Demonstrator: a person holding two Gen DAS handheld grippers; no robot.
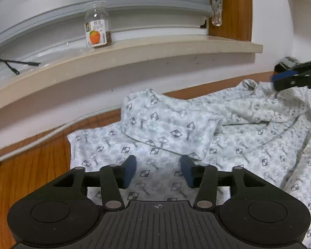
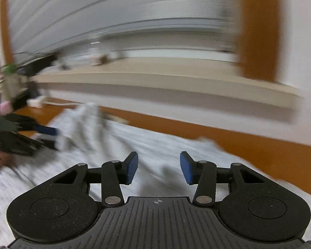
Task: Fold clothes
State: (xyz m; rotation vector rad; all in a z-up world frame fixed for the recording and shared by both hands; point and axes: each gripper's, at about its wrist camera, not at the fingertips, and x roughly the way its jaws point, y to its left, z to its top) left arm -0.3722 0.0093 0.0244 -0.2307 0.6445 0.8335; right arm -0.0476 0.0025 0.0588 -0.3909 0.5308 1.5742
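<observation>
Shirt (image 1: 176,128) lay crumpled along desk (image 1: 31,176) back edge. Left gripper (image 1: 158,171) hovered over it, jaws apart, empty. Right gripper (image 2: 159,167) likewise parted, holding nothing.

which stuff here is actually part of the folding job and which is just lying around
Part of the job:
- patterned shirt, spread rumpled on the wooden table
- left claw, open over the shirt, nothing between its pads
- right claw, open, empty

Just lying about:
- glass jar with the orange label, on the window sill
- black cable on the sill
- grey cord along the table's far edge
</observation>
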